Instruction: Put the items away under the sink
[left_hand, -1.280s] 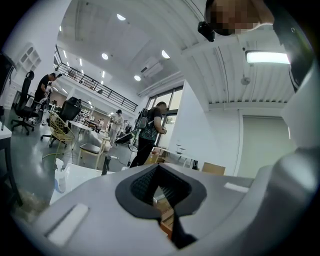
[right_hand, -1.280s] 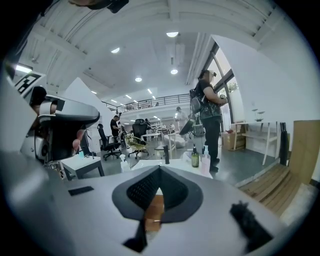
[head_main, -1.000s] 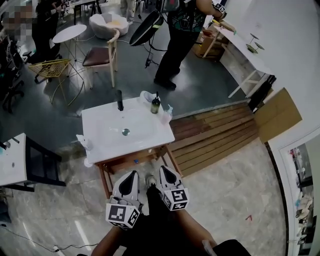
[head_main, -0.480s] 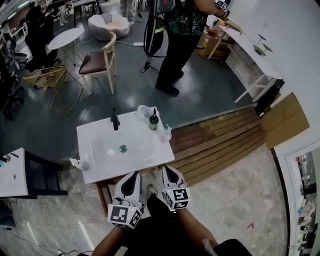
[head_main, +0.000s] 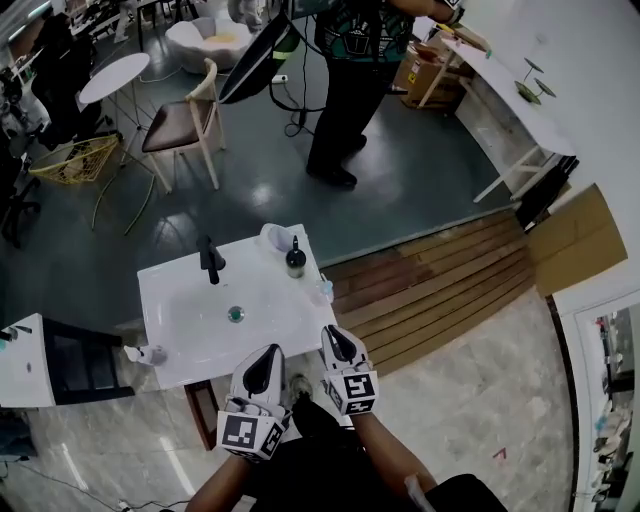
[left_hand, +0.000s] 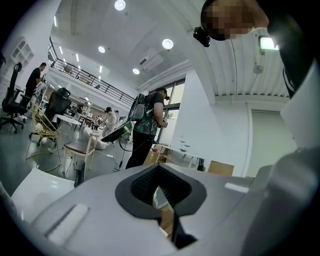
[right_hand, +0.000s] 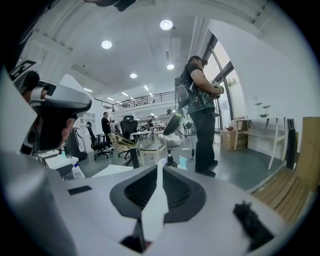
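Bottles to be stowed stand upright on the white sink surface (head_main: 180, 335) just beyond my two grippers. A dark bottle (head_main: 296, 258) is at the far right, with a small pale bottle (head_main: 325, 290) nearer on the right edge. A spray bottle (head_main: 148, 353) stands at the near left corner. My right gripper (head_main: 331, 337) is the closer one to the right-hand pair. Its jaws have just been easing apart to a thin slit, with nothing between them. My left gripper (head_main: 268, 355) has its jaws pressed together and empty, and the spray bottle lies off to its left. A black tap (head_main: 210, 262) rises at the far middle, clear of a straight reach to the right edge. The wooden stand (head_main: 203, 412) below lies under the near rim, so I judge I must reach low around that edge. A person (head_main: 350, 90) stands well beyond.
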